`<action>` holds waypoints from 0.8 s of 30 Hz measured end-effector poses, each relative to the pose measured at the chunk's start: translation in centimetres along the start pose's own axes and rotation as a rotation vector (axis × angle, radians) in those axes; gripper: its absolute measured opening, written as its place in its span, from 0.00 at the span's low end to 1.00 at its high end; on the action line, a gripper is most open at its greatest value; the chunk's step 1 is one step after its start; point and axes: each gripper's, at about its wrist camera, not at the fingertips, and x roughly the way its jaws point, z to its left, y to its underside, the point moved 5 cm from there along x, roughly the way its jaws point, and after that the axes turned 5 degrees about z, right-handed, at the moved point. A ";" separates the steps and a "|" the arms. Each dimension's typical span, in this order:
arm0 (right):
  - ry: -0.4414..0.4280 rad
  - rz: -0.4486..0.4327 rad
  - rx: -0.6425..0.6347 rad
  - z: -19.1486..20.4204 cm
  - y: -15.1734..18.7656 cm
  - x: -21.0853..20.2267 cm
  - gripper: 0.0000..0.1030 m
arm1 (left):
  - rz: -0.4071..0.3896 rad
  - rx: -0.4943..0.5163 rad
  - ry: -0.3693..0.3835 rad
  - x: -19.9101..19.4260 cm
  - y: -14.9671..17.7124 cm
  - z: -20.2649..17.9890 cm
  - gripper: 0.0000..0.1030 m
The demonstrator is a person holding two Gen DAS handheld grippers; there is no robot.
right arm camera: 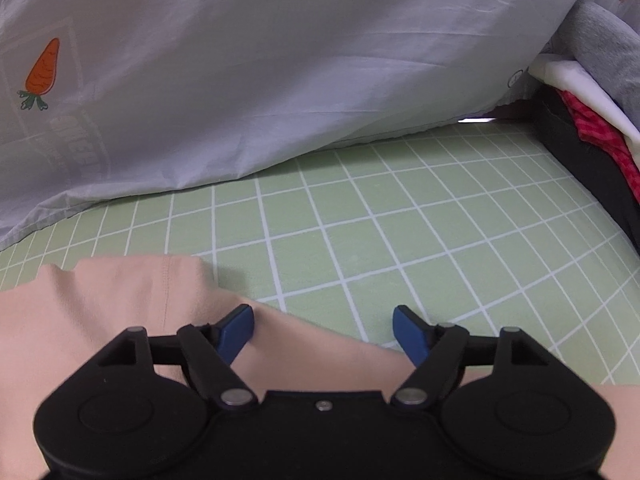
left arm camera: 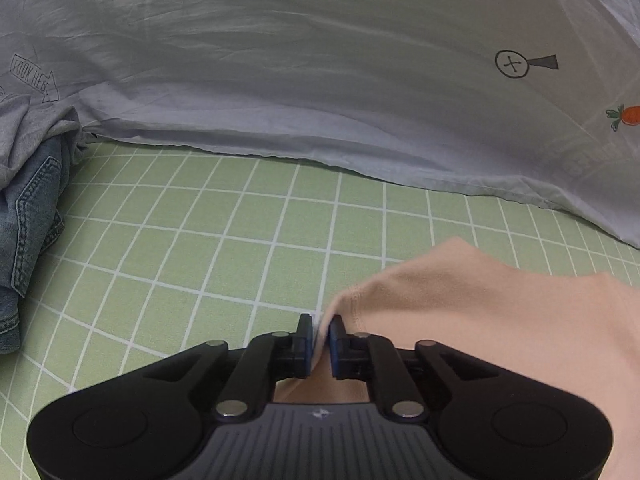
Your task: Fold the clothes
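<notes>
A peach-coloured garment lies on the green checked sheet. My left gripper is shut on the garment's left edge, with a fold of cloth pinched between the blue pads. In the right wrist view the same peach garment spreads under and left of my right gripper. The right gripper is open and holds nothing; its left pad is over the cloth and its right pad is over the green sheet.
A pale blue-grey printed sheet rises along the back in both views. Denim jeans and a grey garment lie at the left. At the right a stack of dark, red checked and white clothes.
</notes>
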 end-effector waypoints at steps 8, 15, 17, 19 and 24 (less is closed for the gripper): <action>0.057 0.000 -0.025 -1.5 5.6 -6.9 0.95 | -0.031 -0.091 -0.048 -7.6 6.3 5.4 0.69; 0.001 0.081 -0.009 -2.3 14.0 -12.2 0.95 | 0.031 -0.242 -0.179 -14.3 16.1 11.8 0.76; -0.015 0.105 -0.005 -2.6 16.4 -13.8 0.95 | 0.055 -0.301 -0.214 -15.9 19.3 13.5 0.77; -0.029 0.122 0.002 -2.7 18.3 -15.1 0.94 | 0.072 -0.329 -0.220 -16.7 21.4 14.3 0.77; -0.050 0.122 0.020 -2.6 20.6 -17.3 0.95 | 0.110 -0.376 -0.214 -18.0 25.9 15.8 0.77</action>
